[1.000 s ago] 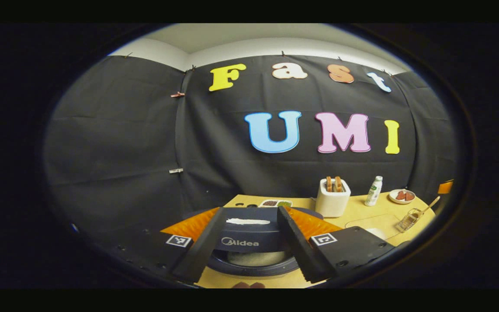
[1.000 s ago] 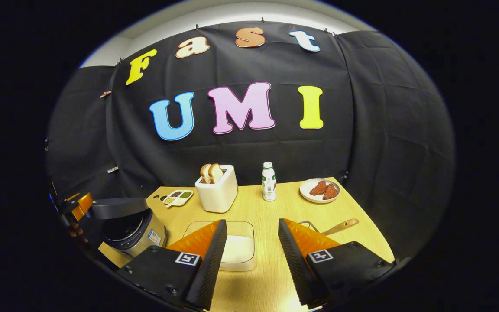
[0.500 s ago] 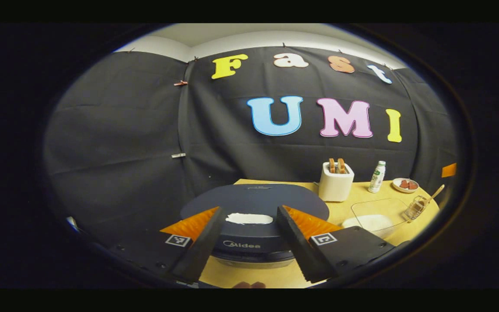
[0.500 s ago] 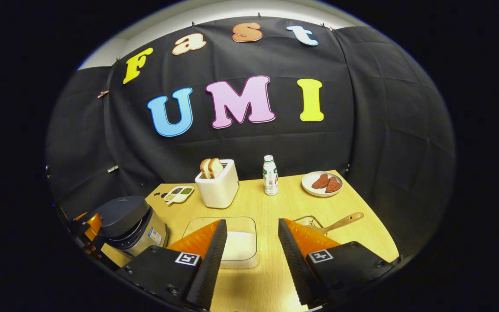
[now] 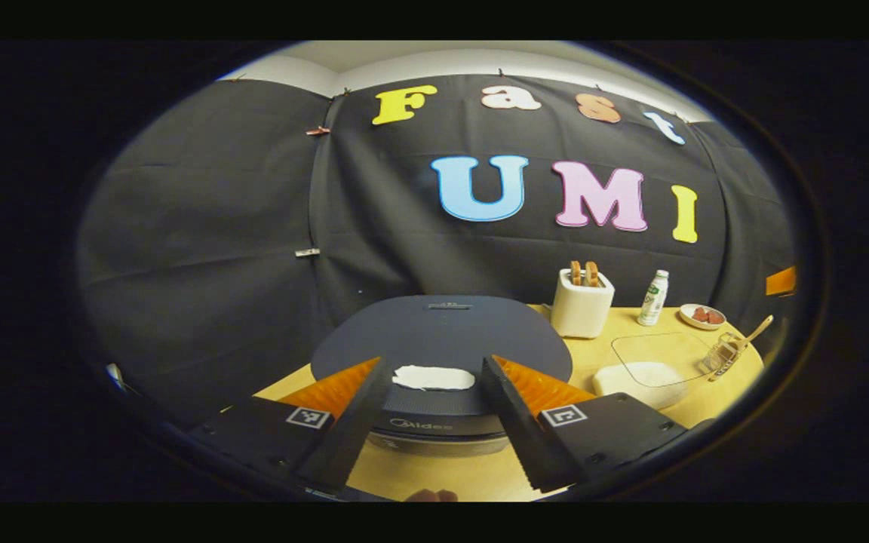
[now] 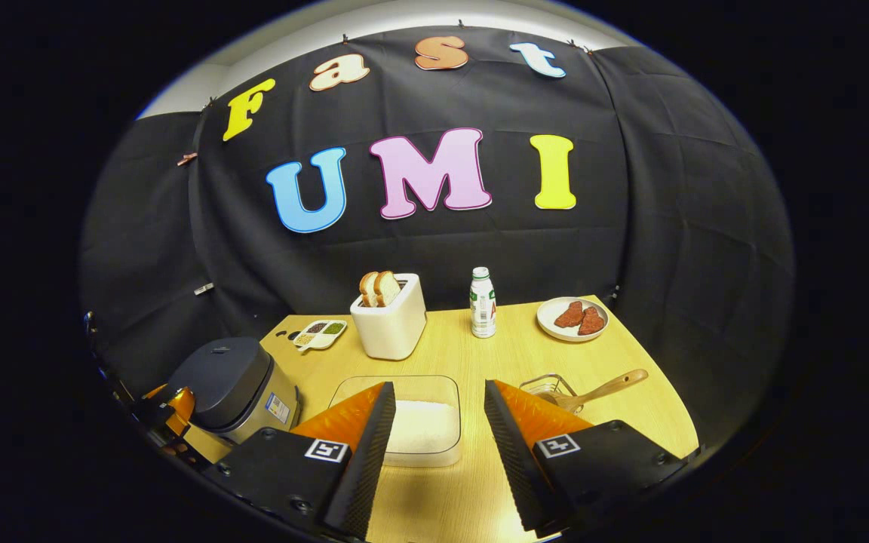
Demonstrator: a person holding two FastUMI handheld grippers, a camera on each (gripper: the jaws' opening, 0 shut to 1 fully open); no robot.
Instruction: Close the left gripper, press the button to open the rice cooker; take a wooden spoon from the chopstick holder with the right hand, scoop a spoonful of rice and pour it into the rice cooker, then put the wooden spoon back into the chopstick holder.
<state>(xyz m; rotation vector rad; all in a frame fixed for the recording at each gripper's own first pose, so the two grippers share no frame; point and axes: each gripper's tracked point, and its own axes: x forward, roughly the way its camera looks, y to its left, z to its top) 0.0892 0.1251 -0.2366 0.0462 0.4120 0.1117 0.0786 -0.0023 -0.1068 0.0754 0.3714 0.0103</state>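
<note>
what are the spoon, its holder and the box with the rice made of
The long-handled wooden spoon looks like pale, matte wood: tan and unpainted. The small wire chopstick holder it lies in seems to be thin shiny metal, seen through between the wires. The clear square rice container looks like see-through plastic or glass; the look leaves that open.

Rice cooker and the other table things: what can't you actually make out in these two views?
- Rice cooker inside: hidden by its shut lid in both views.
- Its front button: right gripper view, turned away behind the left claw.
- Wooden spoon bowl: hidden in the chopstick holder.
- Small tray's contents: too small.
</note>
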